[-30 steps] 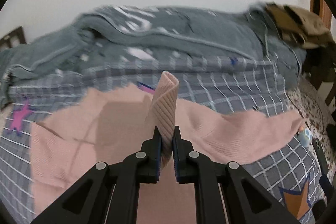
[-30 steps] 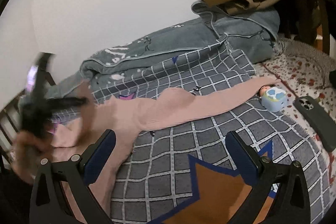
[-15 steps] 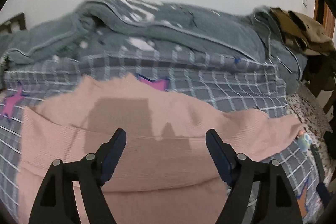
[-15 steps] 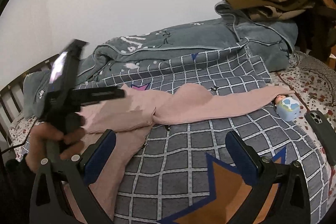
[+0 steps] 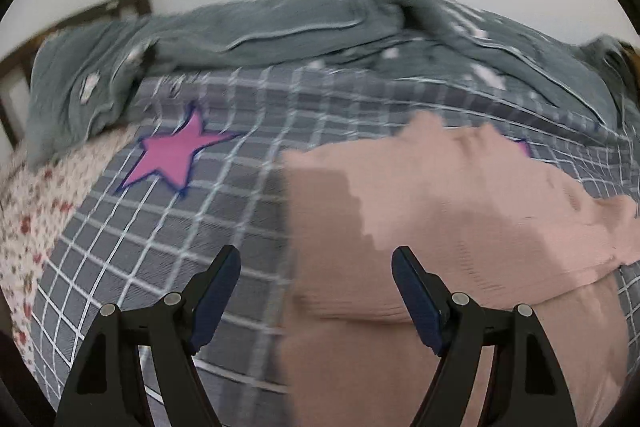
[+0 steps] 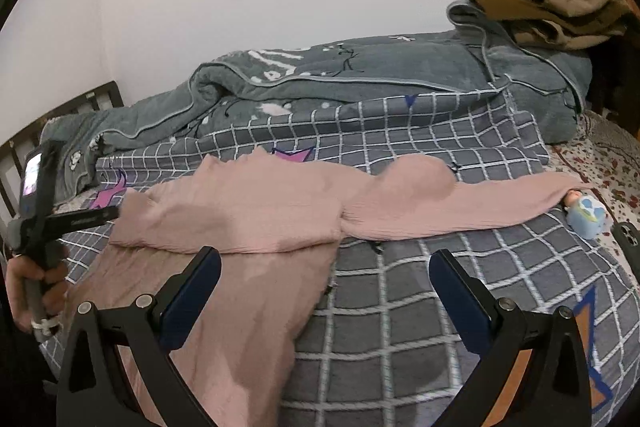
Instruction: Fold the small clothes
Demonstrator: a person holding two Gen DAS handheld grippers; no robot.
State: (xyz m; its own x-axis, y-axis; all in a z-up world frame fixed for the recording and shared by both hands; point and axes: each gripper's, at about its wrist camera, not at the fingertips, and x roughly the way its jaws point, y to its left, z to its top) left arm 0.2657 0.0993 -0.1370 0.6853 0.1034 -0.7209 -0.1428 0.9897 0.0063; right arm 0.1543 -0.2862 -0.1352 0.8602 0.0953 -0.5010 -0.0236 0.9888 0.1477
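Observation:
A pink ribbed knit top (image 6: 248,211) lies on the grey checked bedspread (image 6: 400,291), its left part folded over the body and one long sleeve (image 6: 480,203) stretched right. In the left wrist view the top (image 5: 460,219) fills the right half. My left gripper (image 5: 316,267) is open and empty above the top's left edge; it also shows from the side in the right wrist view (image 6: 86,217), held in a hand. My right gripper (image 6: 324,267) is open and empty above the top's lower part.
A grey quilt (image 6: 360,75) is bunched along the wall, with brown clothes (image 6: 560,7) on it at the right. A small blue toy (image 6: 586,213) and a dark phone (image 6: 628,239) lie near the sleeve end. A wooden bed rail (image 6: 60,111) is at the left.
My left gripper let go of the pink fabric it was pinching, opened, and swung left off the top. The fold it laid now rests on the top. My right gripper stayed open.

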